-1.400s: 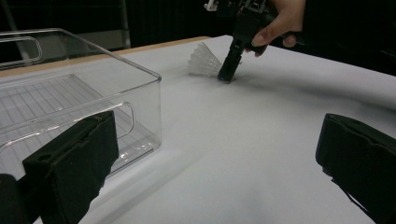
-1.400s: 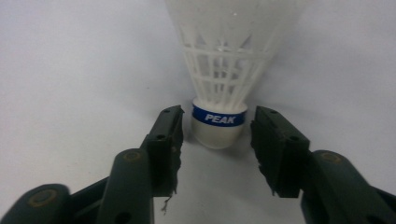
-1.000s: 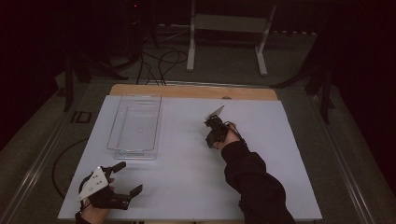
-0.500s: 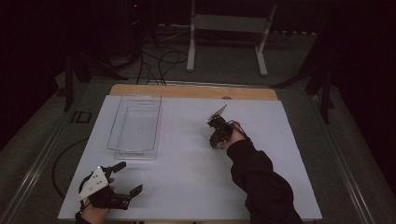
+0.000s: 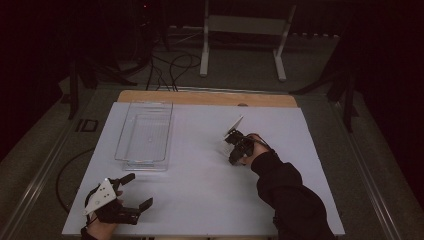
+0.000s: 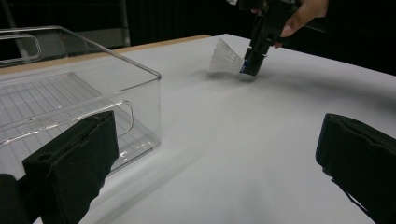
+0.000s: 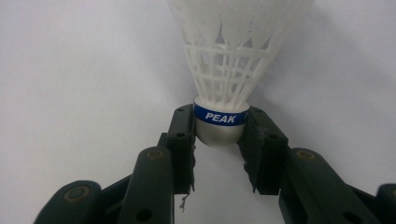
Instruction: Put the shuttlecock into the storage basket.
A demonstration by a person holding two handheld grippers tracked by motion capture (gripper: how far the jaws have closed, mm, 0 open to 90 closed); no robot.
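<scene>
Right gripper jaws clamped on shuttlecock cork only — shallow grip, could pivot or slip. Left gripper jaws apart, idle beside clear bin.

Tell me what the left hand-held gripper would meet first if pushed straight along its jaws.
Probably nothing close: bare white table lies ahead between the clear bin and the shuttlecock; depth is uncertain.
</scene>
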